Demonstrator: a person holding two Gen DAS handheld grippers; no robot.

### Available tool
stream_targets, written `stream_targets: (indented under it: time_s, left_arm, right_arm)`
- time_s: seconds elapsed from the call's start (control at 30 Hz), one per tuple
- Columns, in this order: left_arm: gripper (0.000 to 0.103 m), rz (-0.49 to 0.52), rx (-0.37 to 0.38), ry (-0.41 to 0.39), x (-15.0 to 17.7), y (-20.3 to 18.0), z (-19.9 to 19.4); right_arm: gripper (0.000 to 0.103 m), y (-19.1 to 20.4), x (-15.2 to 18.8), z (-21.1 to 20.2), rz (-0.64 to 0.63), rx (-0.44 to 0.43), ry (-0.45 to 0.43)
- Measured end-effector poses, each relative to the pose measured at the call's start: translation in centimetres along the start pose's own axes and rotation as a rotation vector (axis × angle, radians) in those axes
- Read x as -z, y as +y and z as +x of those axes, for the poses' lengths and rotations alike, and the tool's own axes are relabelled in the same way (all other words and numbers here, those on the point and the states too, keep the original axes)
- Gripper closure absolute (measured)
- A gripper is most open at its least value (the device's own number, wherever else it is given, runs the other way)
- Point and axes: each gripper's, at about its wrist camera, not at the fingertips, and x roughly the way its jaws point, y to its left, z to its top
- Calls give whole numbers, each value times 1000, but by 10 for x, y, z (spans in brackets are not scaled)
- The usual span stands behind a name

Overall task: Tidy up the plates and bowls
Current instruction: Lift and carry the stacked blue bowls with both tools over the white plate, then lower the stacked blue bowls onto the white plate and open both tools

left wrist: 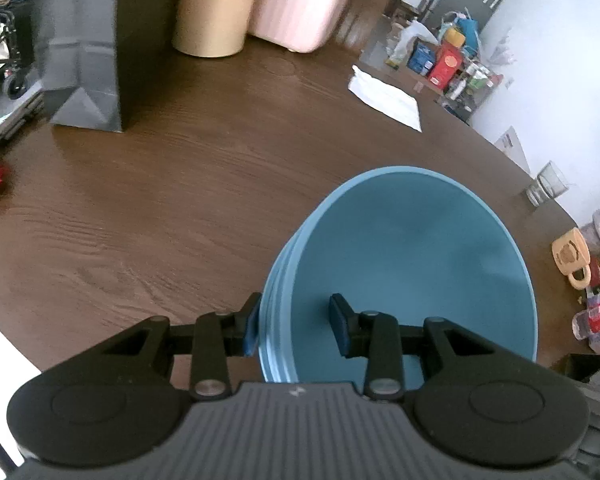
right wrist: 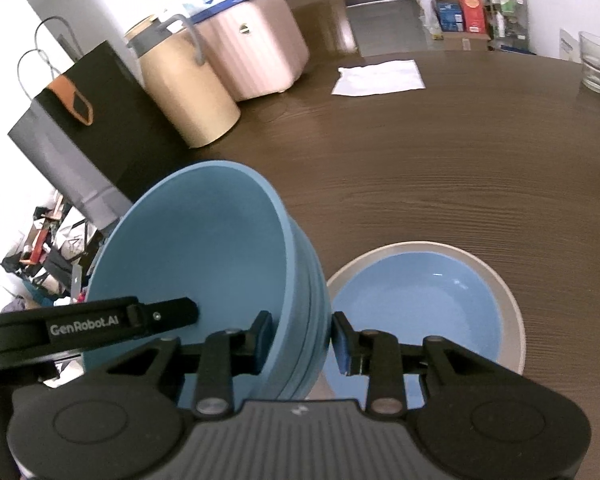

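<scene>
While both tongs grip one stack from opposite sides, the scene reads as follows:

Left gripper (left wrist: pixel 296 326): clamped on the left rim of the blue bowl stack (left wrist: pixel 412 264); one pad outside the wall, the other inside.
Right gripper (right wrist: pixel 302 340): clamped on the right rim of the same stack (right wrist: pixel 204 256); one pad inside, one outside against the ribbed walls.
Left gripper seen from the right wrist: its black finger (right wrist: pixel 156 314) reaches into the top bowl from the left.
Stack: several nested blue bowls, tilted, held above the wooden table (left wrist: pixel 180 208).
Second bowl: grey-rimmed bowl (right wrist: pixel 424 304) with blue inside, sitting on the table just right of the stack.
Far left: dark paper bag (left wrist: pixel 80 40), upright.
Behind it: tan cylinder (left wrist: pixel 214 8), then pink case (left wrist: pixel 304 0).
Far centre: white folded cloth (left wrist: pixel 386 98), flat on the table.
Far right: clear glass (right wrist: pixel 596 60), near the table edge.
</scene>
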Motion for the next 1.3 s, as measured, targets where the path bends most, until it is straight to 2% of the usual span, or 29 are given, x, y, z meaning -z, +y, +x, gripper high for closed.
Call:
stream_targets:
  time_s: [0.3,0.57,0.8,1.3]
  left_arm:
    - [67,53,21,12,6,-45,19]
    - [67,85,39,54,14,-75,48]
    - [67,90,44,92,19,-85,73]
    - [67,92,31,102,22,-84,82]
  right_arm:
    - [72,-45,0,-12,56,22,-20]
    - [72,-83,-1,-6,93,53,-16]
    - [72,-103,3,6,98,81,1]
    - [72,-106,6,14,81,80,1]
